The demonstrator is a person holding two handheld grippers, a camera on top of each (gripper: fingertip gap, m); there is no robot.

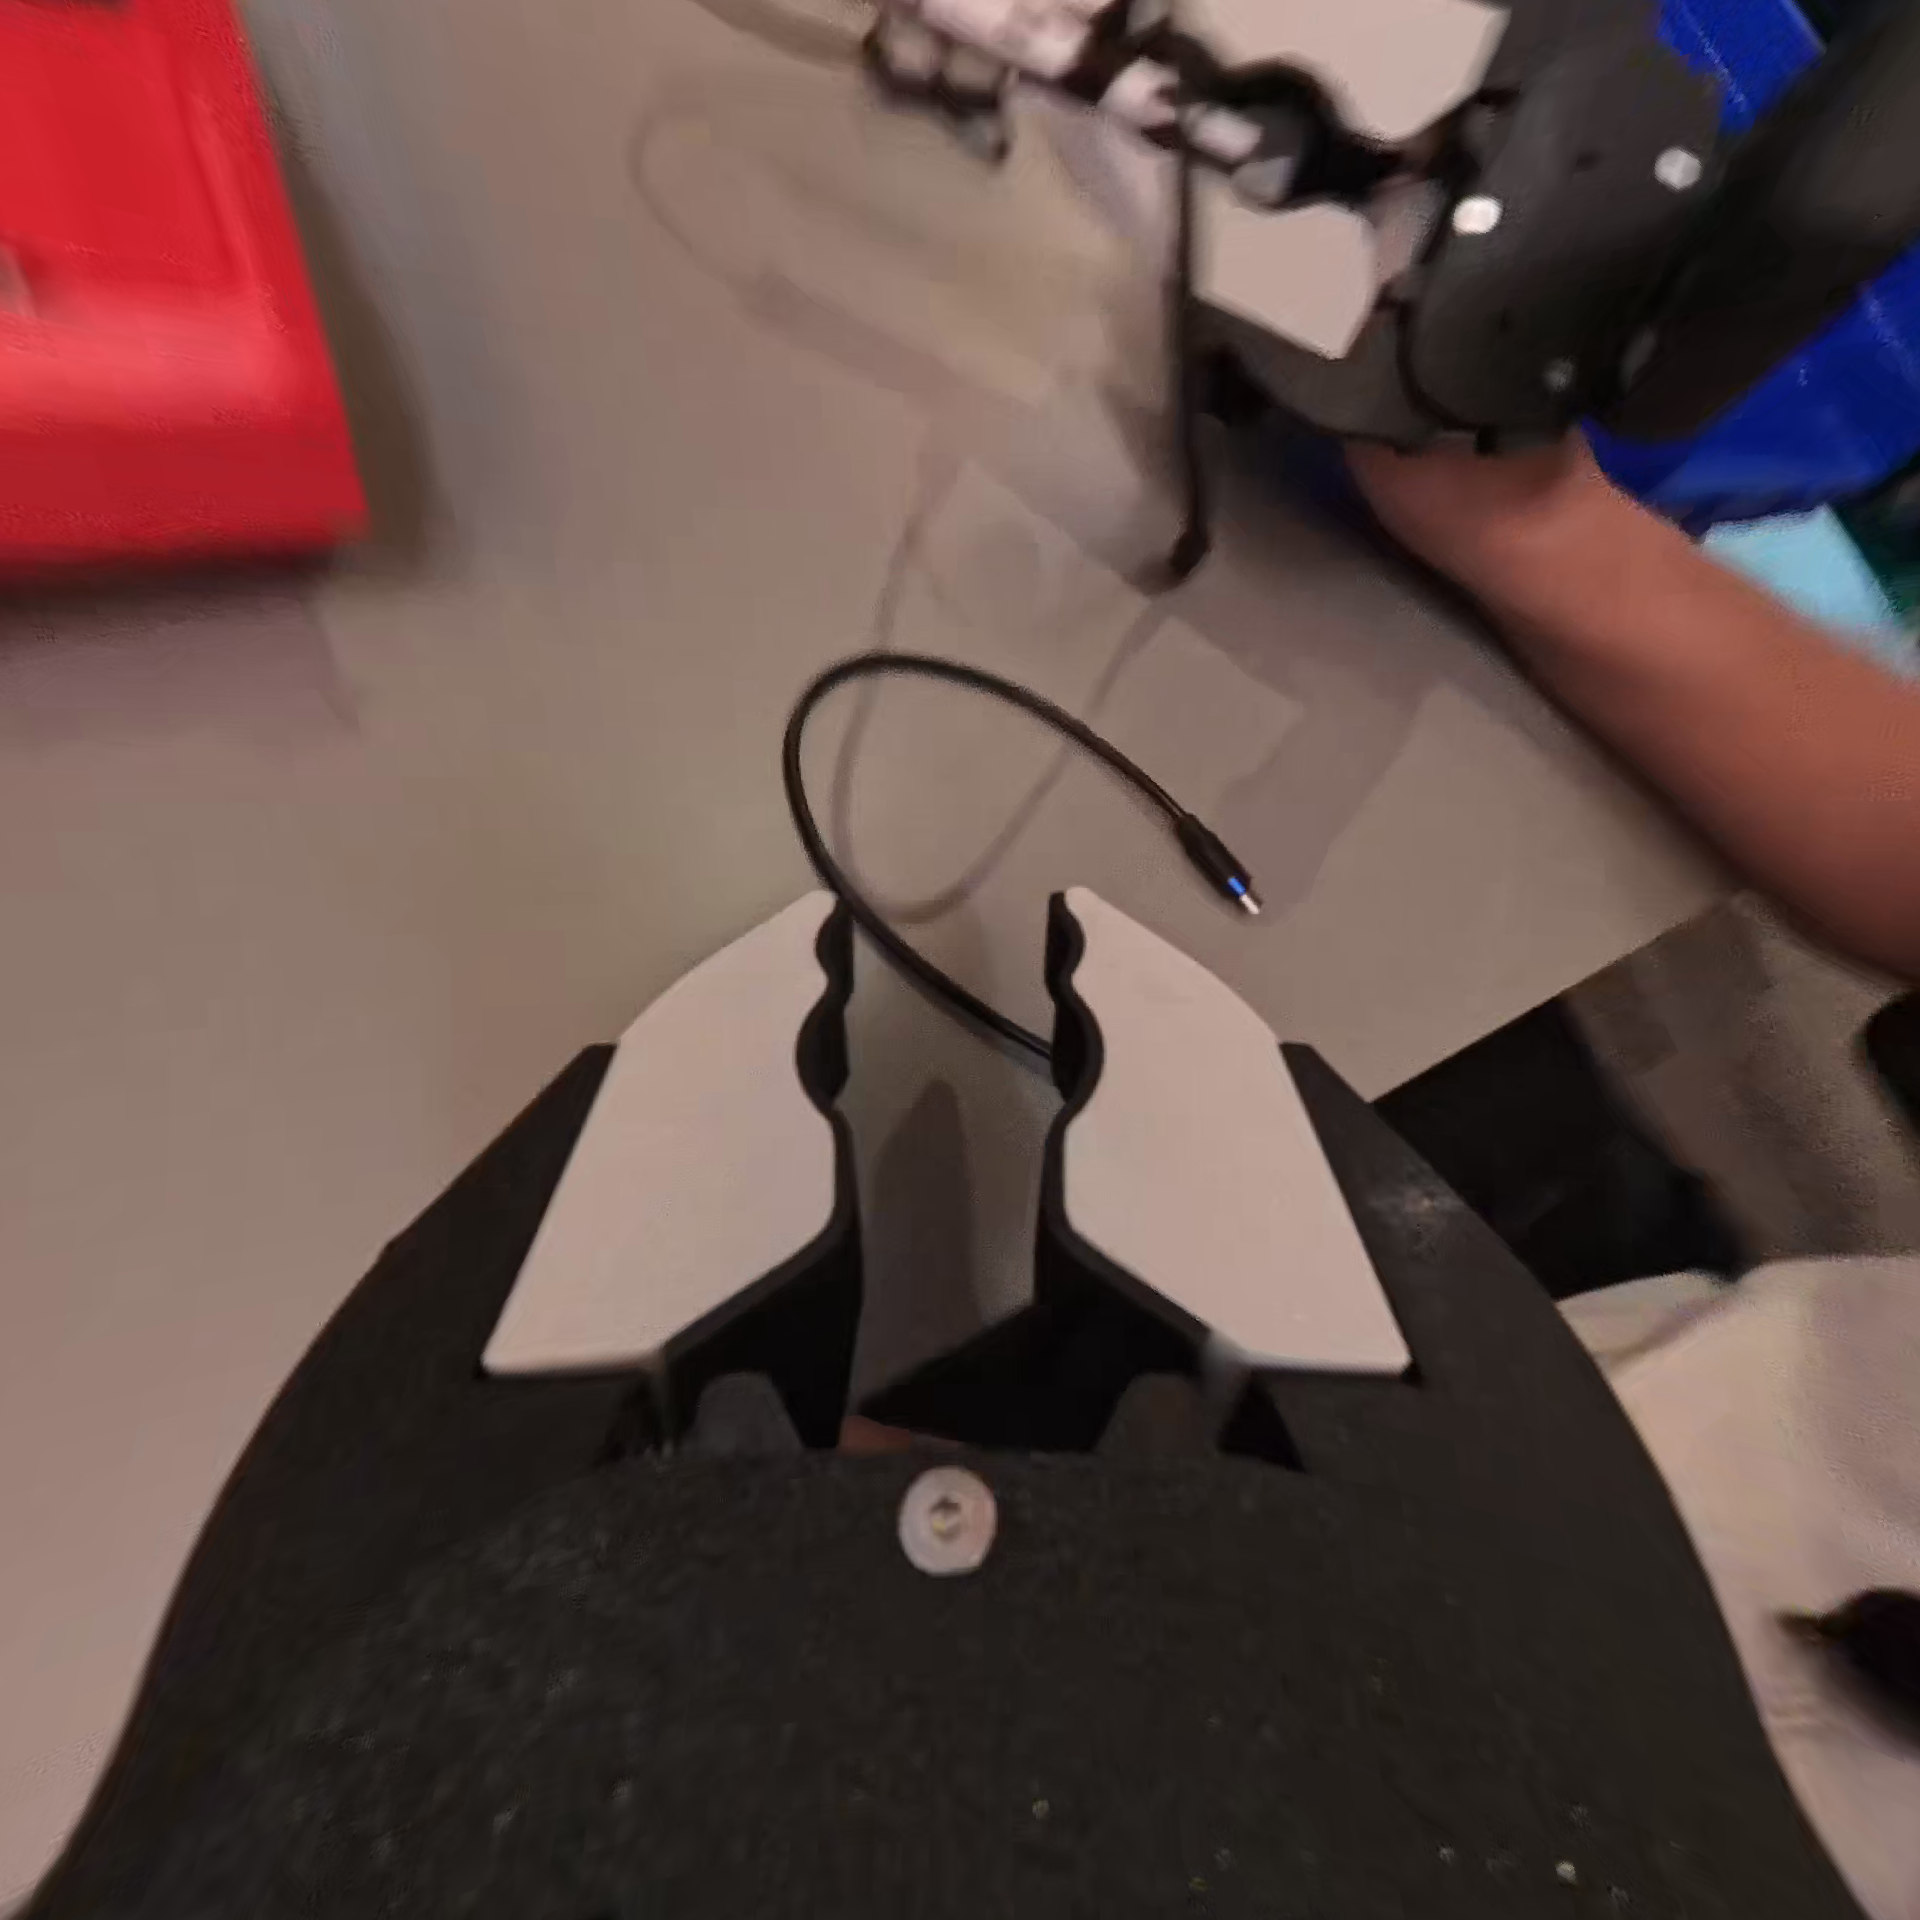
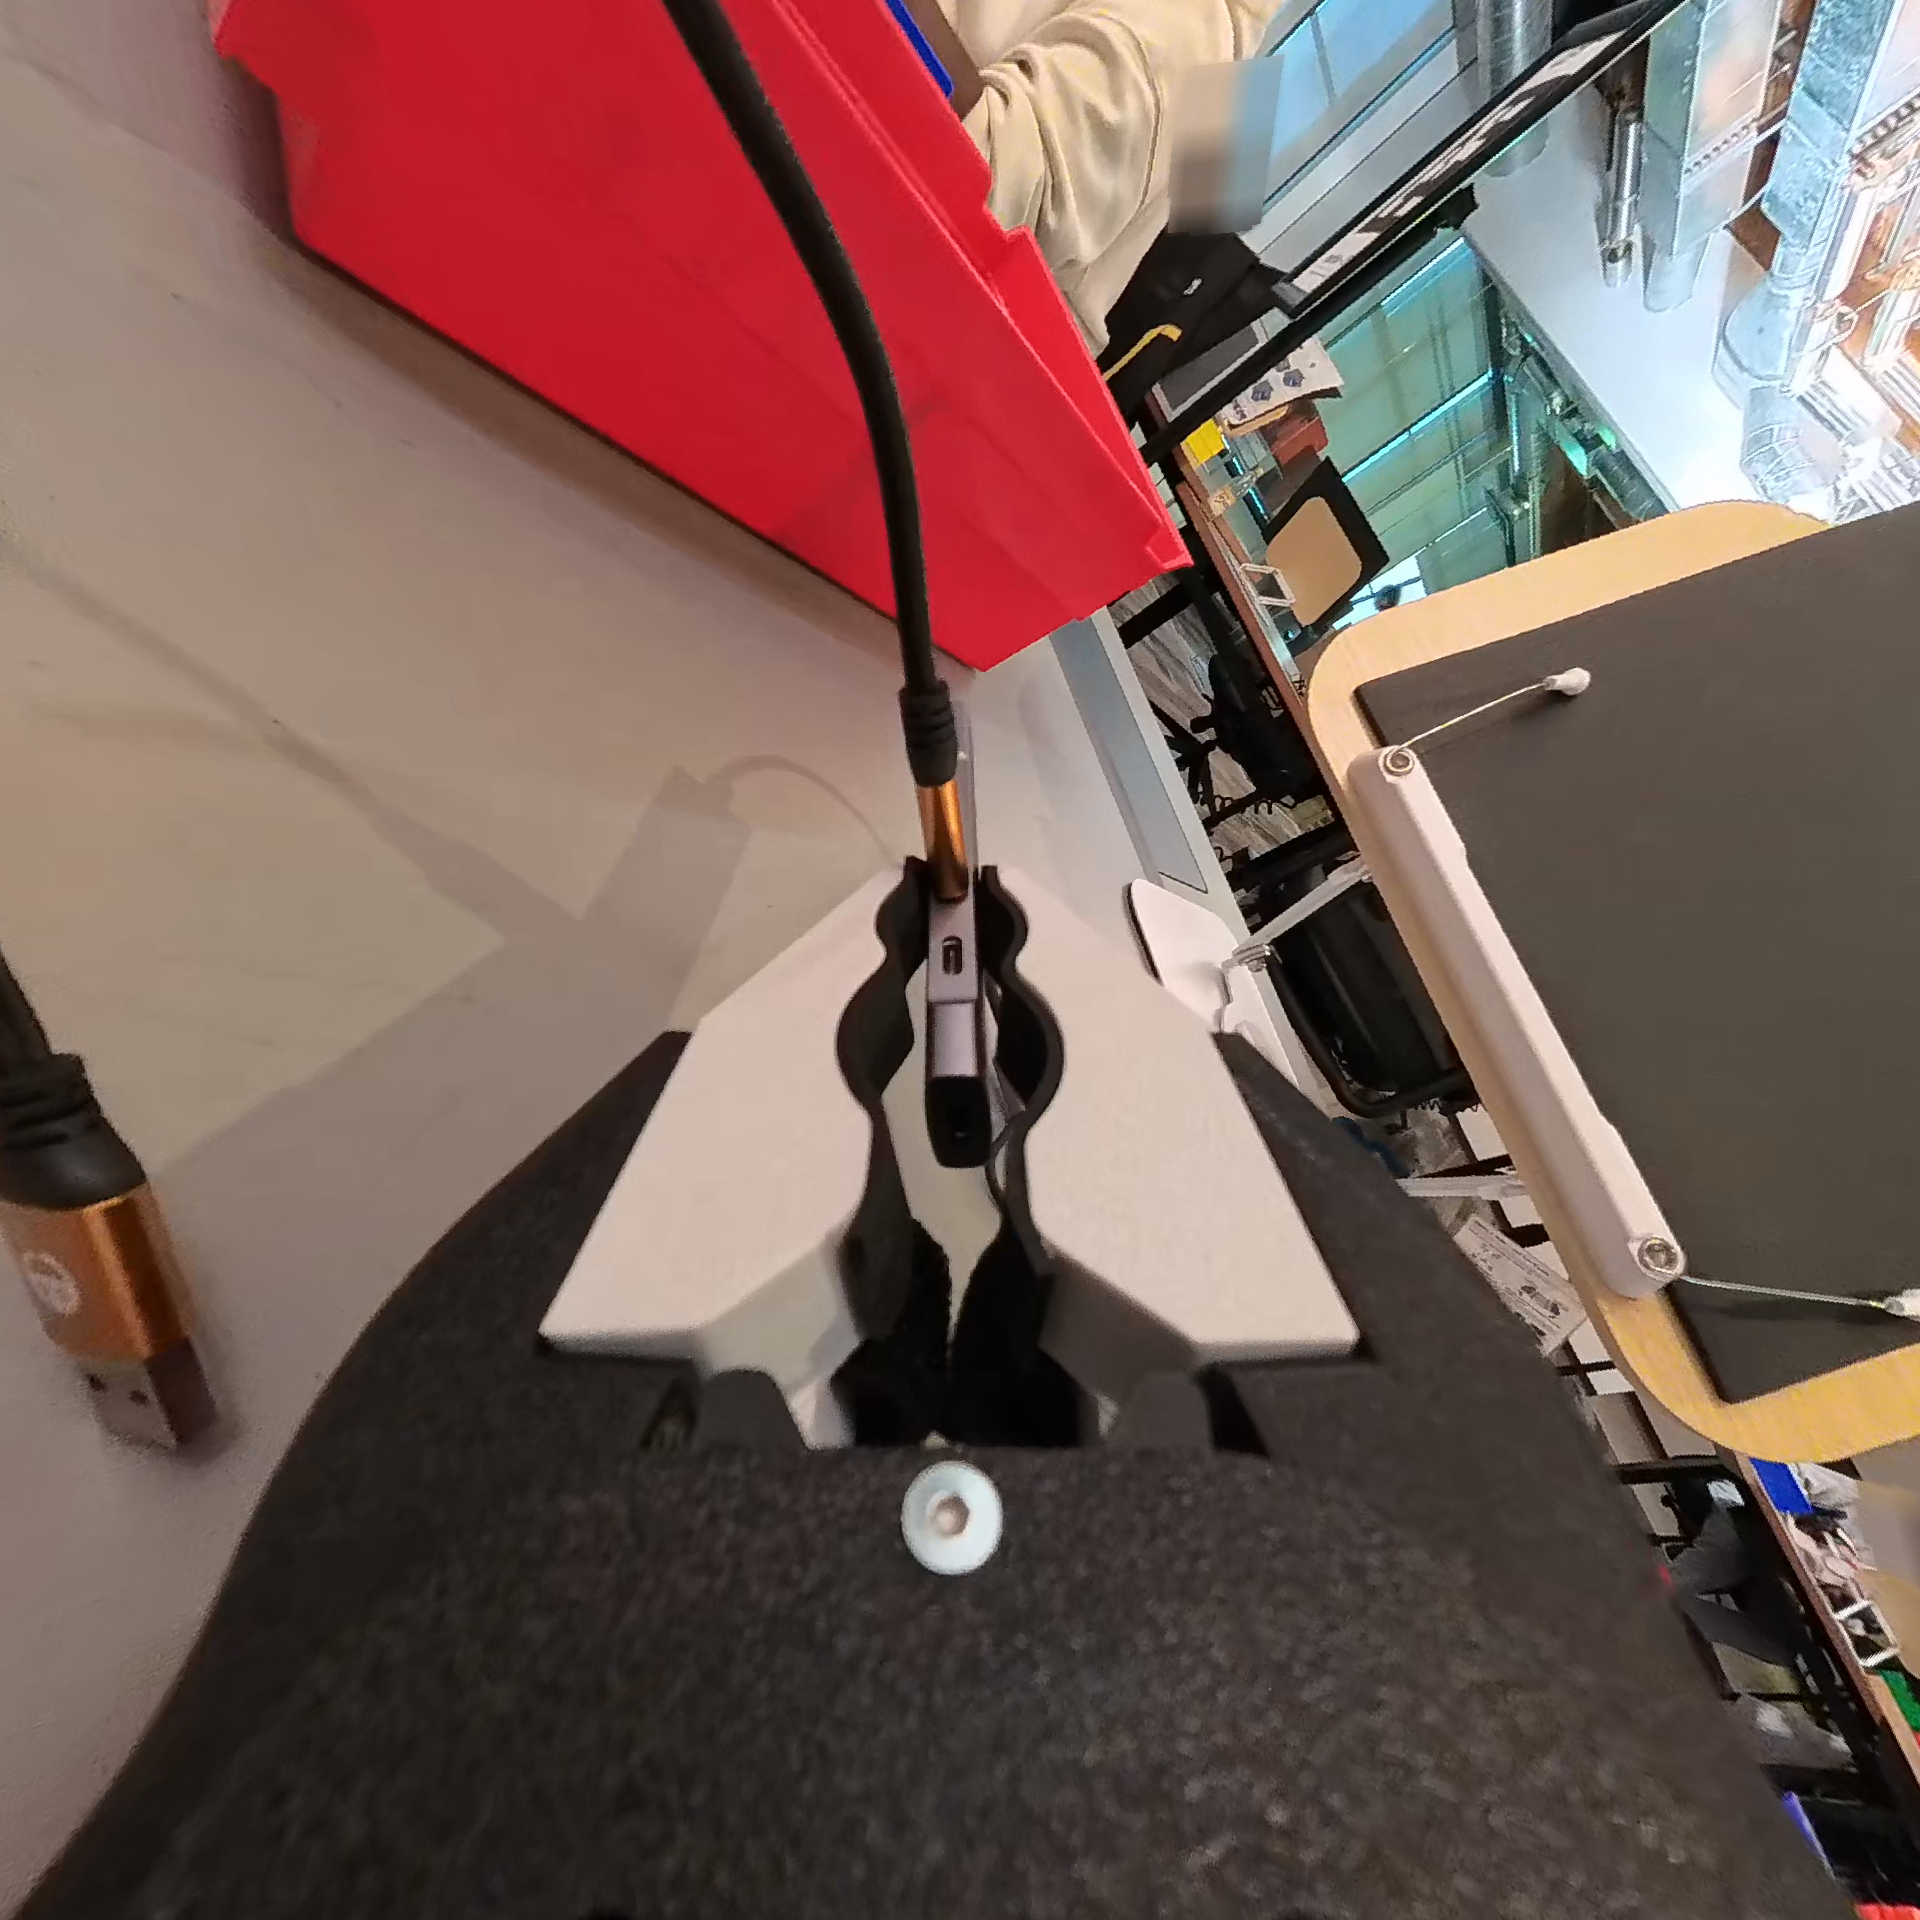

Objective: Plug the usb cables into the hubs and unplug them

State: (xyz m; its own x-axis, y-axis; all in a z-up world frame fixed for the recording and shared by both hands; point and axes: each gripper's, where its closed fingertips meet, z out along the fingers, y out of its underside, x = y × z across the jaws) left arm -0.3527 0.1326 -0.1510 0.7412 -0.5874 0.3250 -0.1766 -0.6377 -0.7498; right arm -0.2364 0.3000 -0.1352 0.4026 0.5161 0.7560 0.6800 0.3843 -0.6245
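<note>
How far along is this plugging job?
Done: one copper-collared cable looks plugged into the grey hub clamped in the right gripper. In hand: the left gripper, jaws apart, has a thin black cable crossing between them. Left: that cable's free plug, and another copper plug on the table.

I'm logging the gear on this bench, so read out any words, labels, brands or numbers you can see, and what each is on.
Copper USB plug, lower left: a round emblem, too blurred to read.
Black strip, upper right: white lettering, which I do not quote.
Paper sheets under the board: print too small to read.
Left wrist view: no writing shows.
</note>
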